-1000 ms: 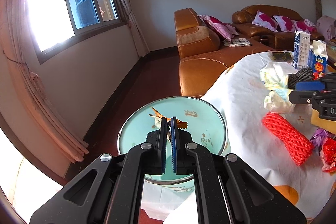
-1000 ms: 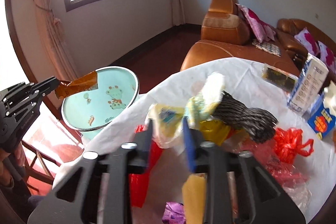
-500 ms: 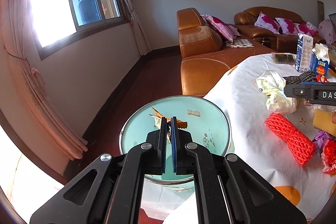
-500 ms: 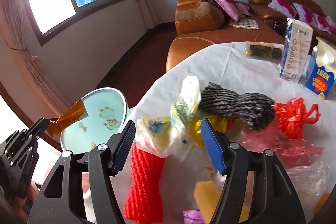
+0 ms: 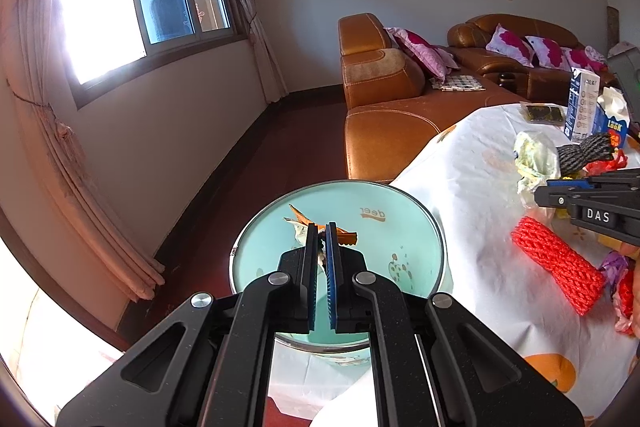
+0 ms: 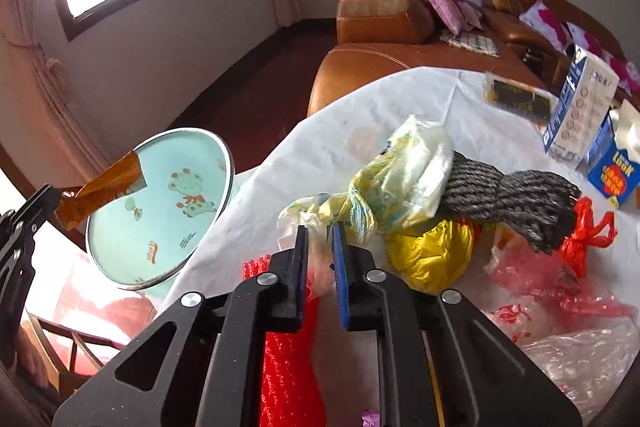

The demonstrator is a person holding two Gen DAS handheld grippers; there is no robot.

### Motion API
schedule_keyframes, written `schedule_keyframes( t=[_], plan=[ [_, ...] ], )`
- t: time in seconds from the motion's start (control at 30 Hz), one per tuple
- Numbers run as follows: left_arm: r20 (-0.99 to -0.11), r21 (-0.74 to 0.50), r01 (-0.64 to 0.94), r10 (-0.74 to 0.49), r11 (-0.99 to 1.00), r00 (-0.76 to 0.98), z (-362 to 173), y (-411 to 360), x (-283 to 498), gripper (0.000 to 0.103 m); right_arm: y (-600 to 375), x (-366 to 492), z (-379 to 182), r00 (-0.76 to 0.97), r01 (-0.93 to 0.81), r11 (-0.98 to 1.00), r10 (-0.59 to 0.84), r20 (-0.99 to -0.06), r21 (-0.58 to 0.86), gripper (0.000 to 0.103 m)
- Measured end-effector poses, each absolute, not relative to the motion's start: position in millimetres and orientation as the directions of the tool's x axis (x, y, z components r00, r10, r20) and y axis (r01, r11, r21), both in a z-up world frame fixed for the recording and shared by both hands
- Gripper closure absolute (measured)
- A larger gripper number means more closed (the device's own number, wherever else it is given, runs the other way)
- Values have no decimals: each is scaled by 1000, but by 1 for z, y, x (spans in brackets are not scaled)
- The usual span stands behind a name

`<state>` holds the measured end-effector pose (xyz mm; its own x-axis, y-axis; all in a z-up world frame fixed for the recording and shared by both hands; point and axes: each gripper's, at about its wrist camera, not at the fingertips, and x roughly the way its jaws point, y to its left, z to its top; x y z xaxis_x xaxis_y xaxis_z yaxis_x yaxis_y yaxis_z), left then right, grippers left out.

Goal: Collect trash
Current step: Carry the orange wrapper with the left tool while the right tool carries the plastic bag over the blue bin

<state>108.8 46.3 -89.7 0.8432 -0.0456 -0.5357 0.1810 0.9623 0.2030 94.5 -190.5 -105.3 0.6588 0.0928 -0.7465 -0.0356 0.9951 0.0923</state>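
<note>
My left gripper (image 5: 320,227) is shut on an orange-brown wrapper (image 5: 346,237) and holds it just above the open pale-blue bin (image 5: 400,195). The right wrist view shows the same wrapper (image 6: 108,187) sticking out over the bin (image 6: 168,195). My right gripper (image 6: 320,231) is over the white-clothed table (image 6: 360,107). Its jaws are closing, and the pads pinch the near end of a crumpled clear-and-yellow plastic bag (image 6: 400,163). A red foam net sleeve (image 6: 288,367) lies under the gripper. In the left wrist view the right gripper (image 5: 540,193) reaches in from the right edge.
More trash lies on the table: a grey net sleeve (image 6: 516,195), a yellow bag (image 6: 432,251), a red bag (image 6: 584,231) and clear bags (image 6: 580,347). Two cartons (image 6: 580,107) stand at the far right. A brown leather sofa (image 5: 384,95) is behind the table.
The right gripper's jaws went wide, then closed on the plastic bag as it moved down toward the pile. The left gripper kept still with the wrapper over the bin.
</note>
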Motion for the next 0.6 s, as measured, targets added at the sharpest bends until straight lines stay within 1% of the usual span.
schedule_keyframes(
  t=[0.17, 0.37, 0.6],
  plan=[
    [-534, 200, 168, -36, 965, 845, -88, 52, 112, 99, -184, 89, -92, 699, -88, 994, 106, -707, 63, 94],
    [-534, 199, 153, -24, 968, 845, -88, 58, 114, 99, -159, 89, -69, 739, -202, 979, 179, -649, 40, 94],
    [-541, 214, 122, 13, 969, 841, -93, 69, 122, 99, -127, 96, -68, 728, -300, 954, 237, -643, 12, 94]
  ],
)
